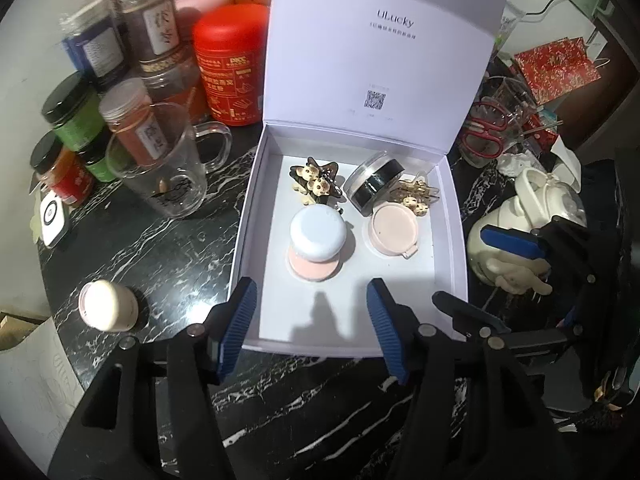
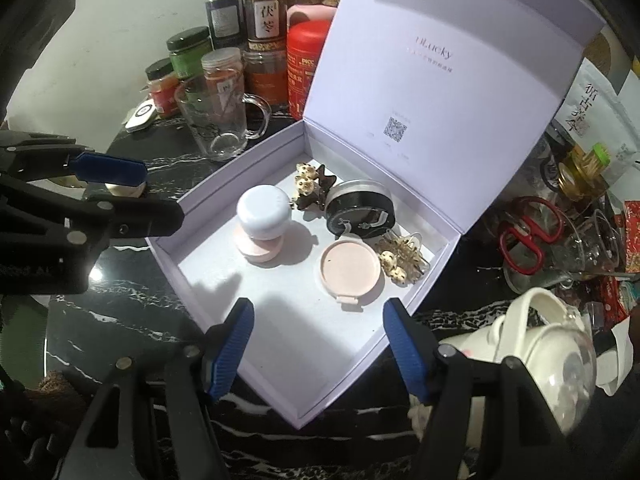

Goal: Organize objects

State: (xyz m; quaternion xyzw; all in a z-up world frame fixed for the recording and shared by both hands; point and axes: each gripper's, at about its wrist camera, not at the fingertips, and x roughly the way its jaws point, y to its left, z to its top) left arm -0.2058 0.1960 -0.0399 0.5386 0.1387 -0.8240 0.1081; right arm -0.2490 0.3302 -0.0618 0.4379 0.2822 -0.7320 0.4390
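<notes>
Both grippers, left (image 1: 312, 312) and right (image 2: 318, 332), hang spread and empty over the near edge of the box (image 1: 454, 240), lid propped up for loading. Compacts and clips already lie inside; one cream jar (image 1: 108, 306) waits outside, left of it.

The blue-lidded jar (image 1: 317, 238) hides part of the pink compact (image 1: 315, 267) beneath; the lid's small print (image 1: 379, 85) is illegible.

Dim fisheye views, edges bent and vignetted; overhead light glares on the white box (image 1: 448, 216), casting soft shadows
</notes>
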